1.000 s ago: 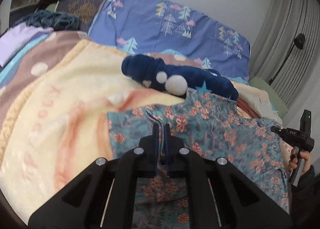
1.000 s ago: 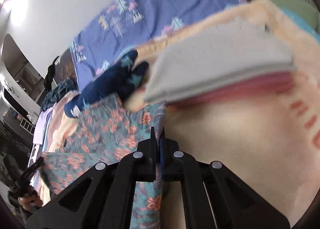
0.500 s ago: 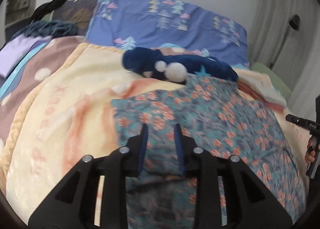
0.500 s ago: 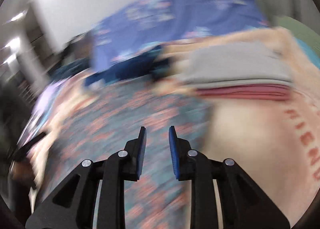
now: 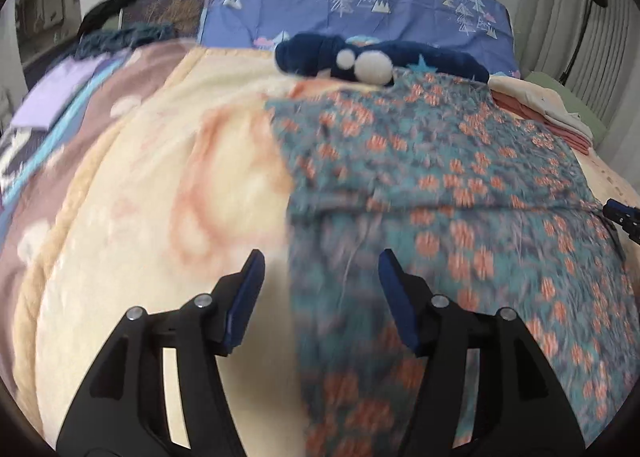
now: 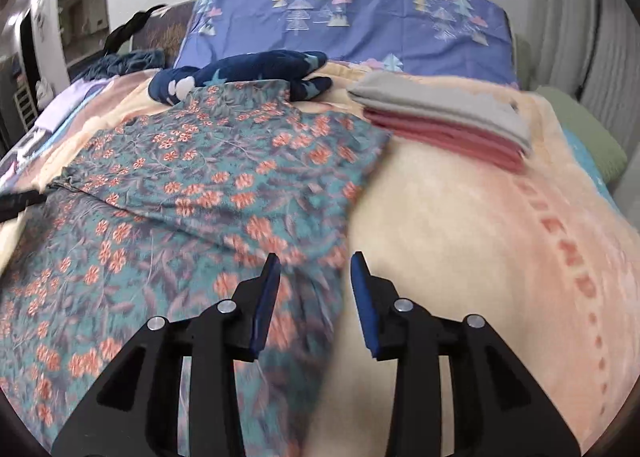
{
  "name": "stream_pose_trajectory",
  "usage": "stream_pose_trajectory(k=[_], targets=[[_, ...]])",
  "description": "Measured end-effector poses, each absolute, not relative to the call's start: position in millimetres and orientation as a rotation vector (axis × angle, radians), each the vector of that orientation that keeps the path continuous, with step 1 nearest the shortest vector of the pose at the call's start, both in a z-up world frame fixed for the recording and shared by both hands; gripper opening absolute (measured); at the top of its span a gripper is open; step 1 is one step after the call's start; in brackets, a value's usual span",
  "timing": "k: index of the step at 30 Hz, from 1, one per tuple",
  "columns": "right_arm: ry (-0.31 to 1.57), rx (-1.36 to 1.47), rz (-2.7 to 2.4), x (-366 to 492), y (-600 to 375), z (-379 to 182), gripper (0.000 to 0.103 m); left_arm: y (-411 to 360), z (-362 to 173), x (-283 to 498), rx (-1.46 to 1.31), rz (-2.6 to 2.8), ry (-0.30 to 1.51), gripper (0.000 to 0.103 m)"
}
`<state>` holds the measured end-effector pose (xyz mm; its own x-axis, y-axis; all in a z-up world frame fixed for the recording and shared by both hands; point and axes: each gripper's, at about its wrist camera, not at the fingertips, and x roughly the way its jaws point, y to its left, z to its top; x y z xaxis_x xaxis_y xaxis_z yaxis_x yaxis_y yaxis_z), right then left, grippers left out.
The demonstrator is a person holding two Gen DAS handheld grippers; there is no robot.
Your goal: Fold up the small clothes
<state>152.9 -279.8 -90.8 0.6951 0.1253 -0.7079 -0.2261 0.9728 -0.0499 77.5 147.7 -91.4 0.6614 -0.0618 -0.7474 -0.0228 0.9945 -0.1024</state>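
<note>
On the bed: floral garment (image 6: 208,177) spread flat, half folded.
Both jaws just opening, empty: left gripper (image 5: 320,277), right gripper (image 6: 316,277). Blanket (image 6: 460,237) lettering unreadable; folded stack (image 6: 444,117) far right.

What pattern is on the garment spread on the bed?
The garment is teal with grey leaves and small orange-pink flowers; sharpest in the right wrist view.

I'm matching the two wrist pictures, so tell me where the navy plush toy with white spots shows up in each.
Left wrist view: navy plush toy upper middle, just beyond the floral garment.
Right wrist view: toy upper left of middle, partly under the garment's far edge.
Shared landmark: blue tree-print pillow behind it.
</note>
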Motion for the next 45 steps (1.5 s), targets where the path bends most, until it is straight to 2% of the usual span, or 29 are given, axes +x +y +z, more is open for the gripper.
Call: stream_pose_trajectory(k=[5, 18, 21, 26, 30, 33, 42, 43, 44, 45], targets=[[0.807, 0.027, 0.247, 114.3, -305.0, -86.9, 0.037, 160.1, -100.4, 32.4, -0.177, -0.091, 0.901, 0.061], [0.916, 0.146, 0.363, 43.4, -323.7, -109.7, 0.037, 145.3, -106.8, -43.6, -0.146, -0.245, 0.912, 0.054], [0.928, 0.193, 0.385, 22.2, -332.3, -113.5, 0.037, 143.9, -107.2, -67.0, -0.153, -0.295, 0.917, 0.049], [0.922, 0.219, 0.465, -16.3, -343.5, -111.0, 0.037, 140.8, -106.1, -108.7, -0.126, -0.349, 0.913, 0.032], [0.959, 0.213, 0.584, -21.7, -330.8, -113.8, 0.037, 142.2, -111.6, -108.3, -0.14, -0.362, 0.914, 0.033], [0.985, 0.183, 0.575, -7.8, -313.8, -121.3, 0.037, 145.3, -118.5, -89.4, -0.192, -0.395, 0.915, 0.04], [0.975, 0.27, 0.65, -40.8, -334.8, -118.4, 0.037, 158.0, -120.3, -108.9, -0.282, -0.44, 0.894, 0.036], [0.971, 0.279, 0.651, -39.3, -332.8, -120.0, 0.036, 156.8, -121.5, -105.6, -0.286, -0.437, 0.891, 0.031], [0.975, 0.292, 0.646, -35.1, -330.3, -121.5, 0.026, 153.9, -121.4, -101.1, -0.286, -0.424, 0.884, 0.023], [0.976, 0.304, 0.64, -32.6, -327.8, -122.1, 0.005, 151.3, -118.9, -98.4, -0.284, -0.416, 0.872, 0.016]])
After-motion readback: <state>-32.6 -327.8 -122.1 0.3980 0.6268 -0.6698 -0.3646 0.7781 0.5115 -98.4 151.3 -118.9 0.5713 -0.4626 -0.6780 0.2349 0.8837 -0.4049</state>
